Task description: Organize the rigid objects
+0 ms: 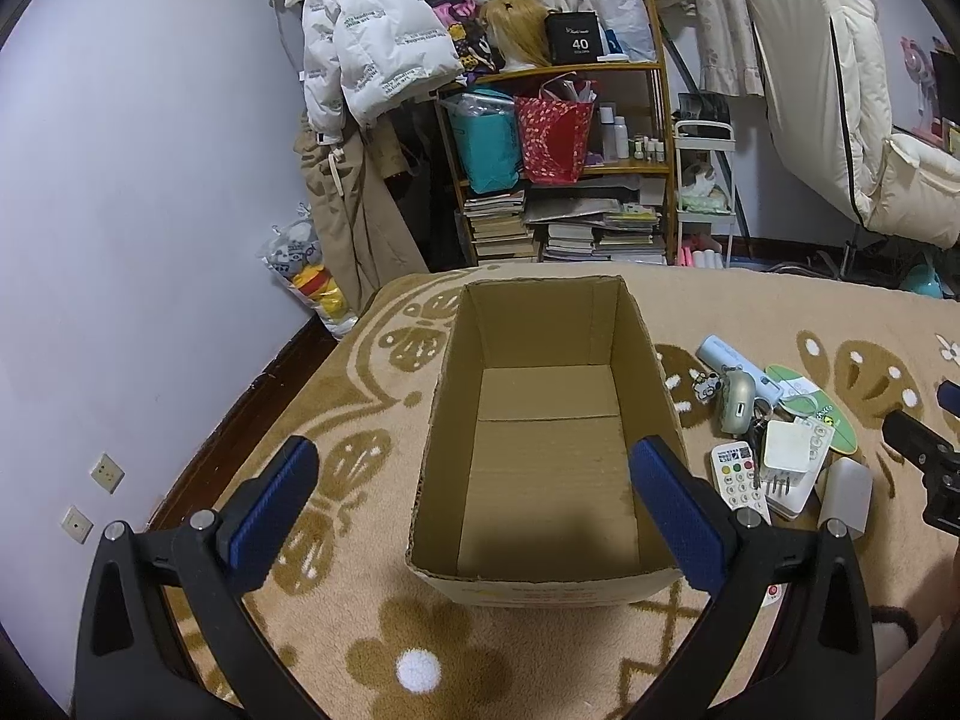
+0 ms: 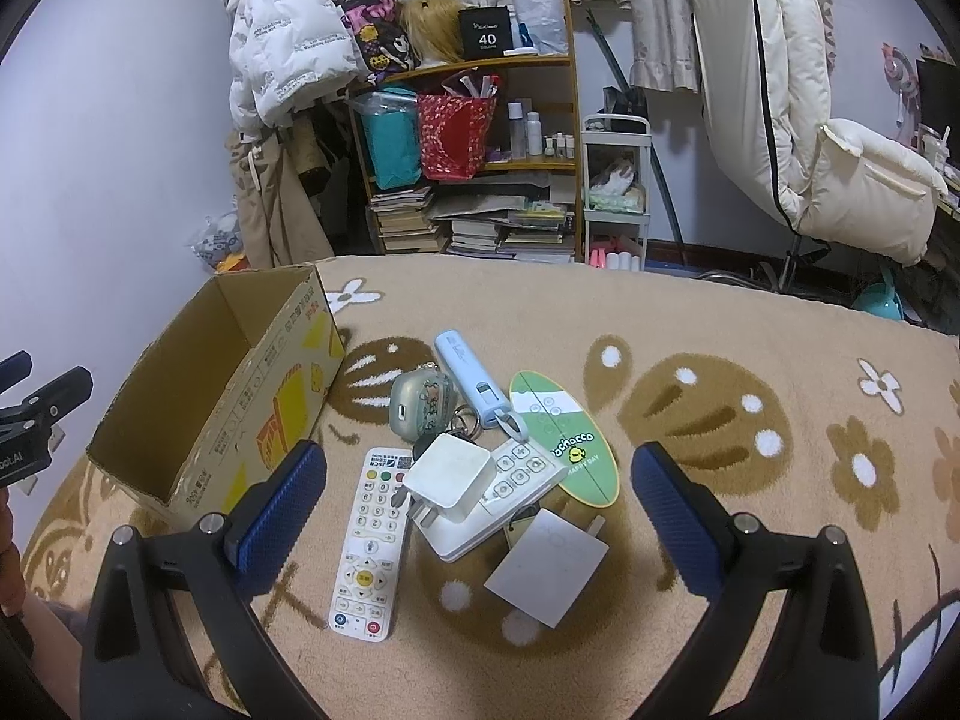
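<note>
- Left hand-held gripper [image 1: 474, 510] hovering over the cardboard box [image 1: 654, 360], blue fingers [image 1: 273, 519] spread wide, gripping nothing.
- Box sitting open and bare inside on the beige flowered blanket [image 1: 540, 648], left of the pile of small things.
- Right hand-held gripper [image 2: 479, 516] hanging above that pile, fingers [image 2: 282, 507] likewise wide apart and holding nothing.
- Lying in the pile: a white remote [image 2: 367, 540] nearest the box, a white charger plug [image 2: 447, 474] resting on a flat white keypad device [image 2: 510, 480], a grey square adapter [image 2: 546, 564] just in front.
- Behind these: a pale blue stick-shaped gadget [image 2: 471, 378], a grey-green earbud case [image 2: 420, 399] with keys beside it, and a green oval card [image 2: 564, 438] partly under the keypad device.
- Possibly a bed under the blanket; hard telling through the fisheye.
- Standing well behind: a wooden shelf [image 2: 540, 63] crowded with bags, bottles and stacked books.
</note>
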`<state>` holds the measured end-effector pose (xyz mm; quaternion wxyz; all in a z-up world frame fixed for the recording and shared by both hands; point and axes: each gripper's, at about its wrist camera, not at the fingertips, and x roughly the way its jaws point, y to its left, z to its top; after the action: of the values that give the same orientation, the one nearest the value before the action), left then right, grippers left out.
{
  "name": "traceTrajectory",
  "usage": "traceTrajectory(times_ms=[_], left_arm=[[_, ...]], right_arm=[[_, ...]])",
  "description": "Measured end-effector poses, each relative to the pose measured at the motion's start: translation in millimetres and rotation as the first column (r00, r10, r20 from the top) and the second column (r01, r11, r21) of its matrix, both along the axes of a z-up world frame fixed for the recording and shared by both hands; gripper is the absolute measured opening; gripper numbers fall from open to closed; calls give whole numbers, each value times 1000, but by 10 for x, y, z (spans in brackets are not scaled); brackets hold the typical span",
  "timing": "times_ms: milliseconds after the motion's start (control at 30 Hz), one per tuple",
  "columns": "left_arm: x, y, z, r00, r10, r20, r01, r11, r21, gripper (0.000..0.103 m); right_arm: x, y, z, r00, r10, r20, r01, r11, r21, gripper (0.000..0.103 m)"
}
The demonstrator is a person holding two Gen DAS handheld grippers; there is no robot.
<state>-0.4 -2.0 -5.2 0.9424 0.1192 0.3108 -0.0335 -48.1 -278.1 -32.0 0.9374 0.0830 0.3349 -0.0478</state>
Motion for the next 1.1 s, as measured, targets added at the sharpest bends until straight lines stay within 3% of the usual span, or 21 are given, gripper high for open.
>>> traceTrajectory(times_ms=[300, 1100], left_arm=[[-20, -24, 10, 1000, -10, -12, 9, 1000, -8, 103], [-3, -5, 20, 1000, -8, -15, 8, 1000, -11, 103]], right_arm=[[17, -30, -137, 1000, -1, -11, 0, 1000, -4, 103], [11, 7, -71, 1000, 2, -28, -2, 1000, -7, 103]])
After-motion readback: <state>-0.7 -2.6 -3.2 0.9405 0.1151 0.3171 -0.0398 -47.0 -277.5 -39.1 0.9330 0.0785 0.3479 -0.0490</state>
